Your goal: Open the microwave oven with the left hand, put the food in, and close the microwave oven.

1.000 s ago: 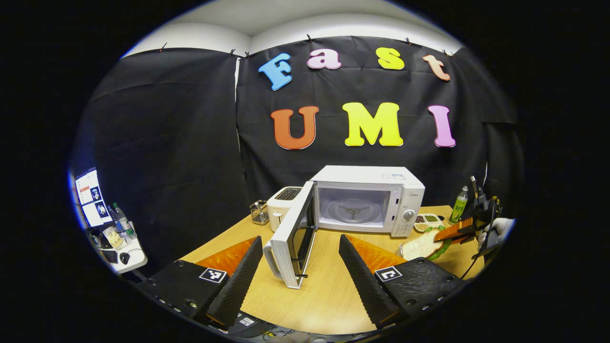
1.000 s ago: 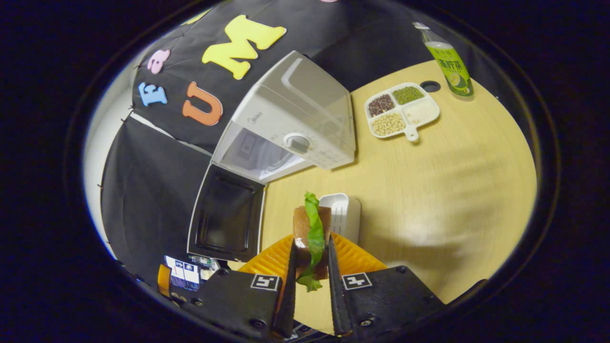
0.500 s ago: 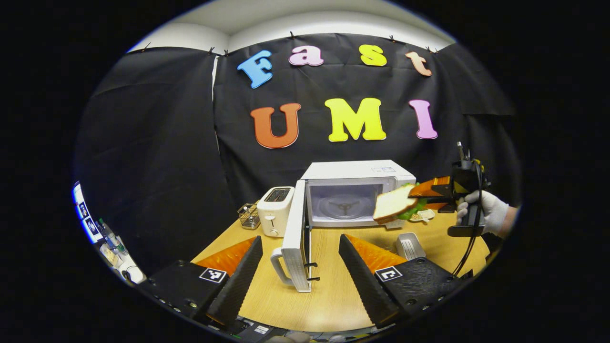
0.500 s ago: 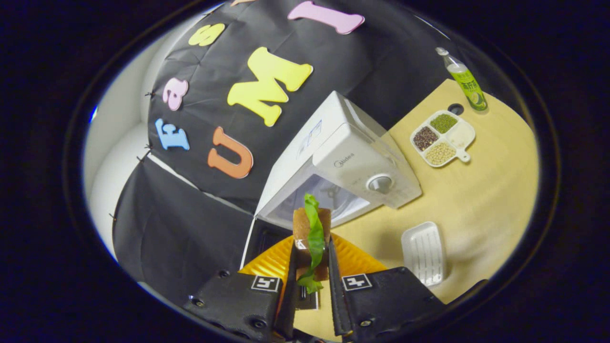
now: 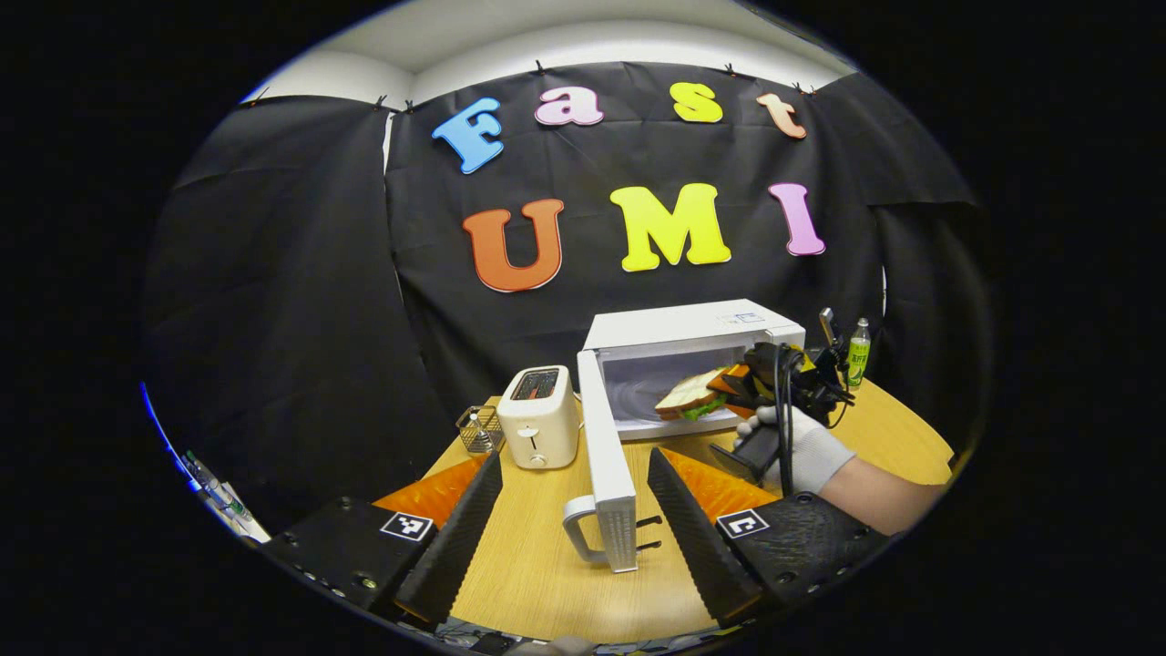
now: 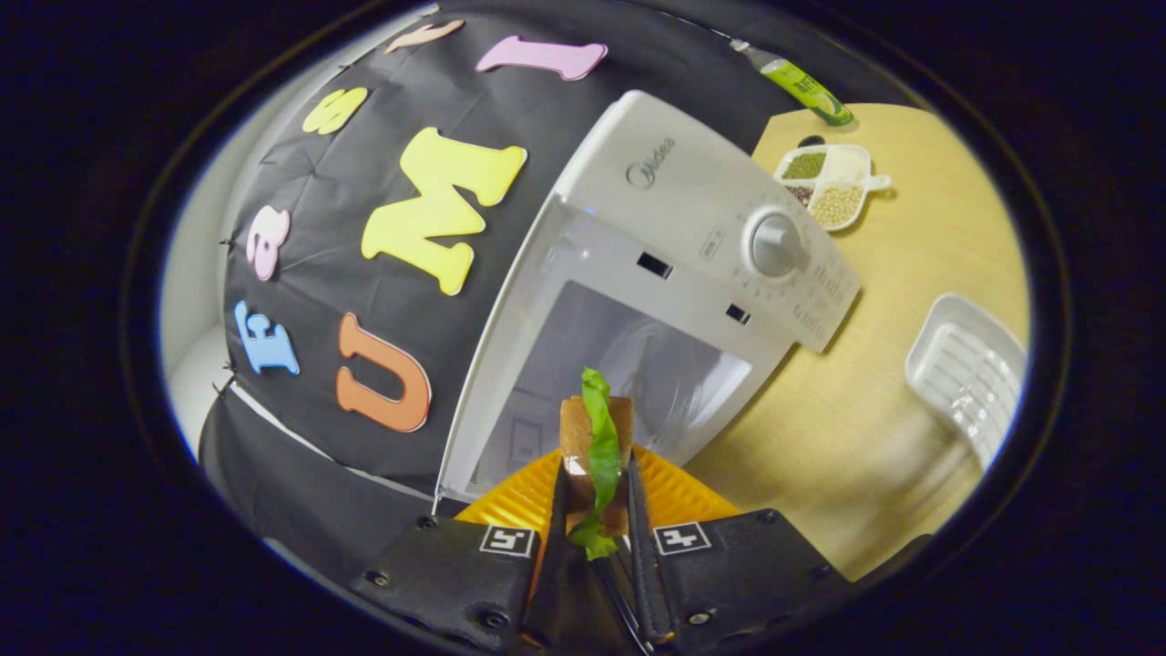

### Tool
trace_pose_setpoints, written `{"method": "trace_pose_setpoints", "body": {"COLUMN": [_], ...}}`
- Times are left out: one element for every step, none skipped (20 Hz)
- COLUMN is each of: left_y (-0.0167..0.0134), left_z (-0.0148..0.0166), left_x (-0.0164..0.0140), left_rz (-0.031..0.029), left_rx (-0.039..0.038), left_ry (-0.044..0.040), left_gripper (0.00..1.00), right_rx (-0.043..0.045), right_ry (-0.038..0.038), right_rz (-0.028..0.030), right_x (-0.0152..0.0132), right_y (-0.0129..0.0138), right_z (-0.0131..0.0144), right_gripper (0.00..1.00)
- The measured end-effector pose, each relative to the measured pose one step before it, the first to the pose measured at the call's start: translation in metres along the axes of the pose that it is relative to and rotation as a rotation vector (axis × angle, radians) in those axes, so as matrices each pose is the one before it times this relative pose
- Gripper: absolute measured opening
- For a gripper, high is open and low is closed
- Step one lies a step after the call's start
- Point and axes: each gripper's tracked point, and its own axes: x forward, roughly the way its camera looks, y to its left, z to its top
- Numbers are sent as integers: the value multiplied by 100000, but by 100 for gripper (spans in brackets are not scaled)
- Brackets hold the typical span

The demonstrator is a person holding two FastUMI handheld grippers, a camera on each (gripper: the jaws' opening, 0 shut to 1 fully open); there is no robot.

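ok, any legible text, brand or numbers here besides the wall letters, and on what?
"Midea": front panel of the white microwave oven, above its round grey dial.
Scale marks beside the dial: too small to read.
Small sticker on the microwave's top: too small.
Green plastic bottle: label blurred.
Black-and-white square markers: patterns, no words.

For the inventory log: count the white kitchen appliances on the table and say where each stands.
2. The microwave oven stands at the back of the table with its door swung open; the toaster stands to its left. Others may be hidden.
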Motion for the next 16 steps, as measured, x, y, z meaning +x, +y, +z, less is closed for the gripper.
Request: {"method": "trace_pose_setpoints", "body": {"left_y": [514,480,455,368,330,175,250,201,74,149,60,109,77,204,147,270], "left_z": [-686,-463,-239,-201,-111,-21,-118,67,30,-240,-26,83,-99,-25,-99,-248], "left_x": [265,245,216,271,271,237,160,135,247,94,105,-52,-40,61,30,57], "left_rz": [234,364,304,280,461,194,702,357,-77,116,-313,-192,-317,231,-85,321], "left_rx": [391,837,440,-353,-667,-924,-439,70,101,-157,-695,-807,-835,-465,-403,-397], "left_ry": [1602,789,361,358,-29,-194,-255,-800,-209,571,148,-34,-61,-220,138,298], "left_gripper": [97,97,97,97,97,97,97,97,97,97,97,97,97,97,97,97], "right_rx": [428,672,-841,209,167,527,-43,-722,-1493,-2461,-3860,-5262,-5589,-4853,-5582,-5703], "right_ry": [-1713,-2707,-3198,-2665,-2121,-3051,-202,270,-988,-1030,-122,-732,-1370,-217,-533,-1226], "right_rz": [-399,13,-233,-1257,-945,-583,-934,-718,522,-383,-1342,-1570,-9,-1139,-2920,-2960], "right_x": [1272,1499,1264,1211,1179,1085,942,875,408,283,142,99,112,18,-24,18], "right_y": [233,84,61,-89,-280,-168,-318,-422,-143,-248,-377,-405,9,57,-518,-678], "right_z": [-324,18,216,58,-26,36,-534,-701,-111,-94,-368,-72,-101,104,41,403], "right_gripper": [26,34,34,34,34,34,34,26,34,35,27,37,44,46,38,57]}}
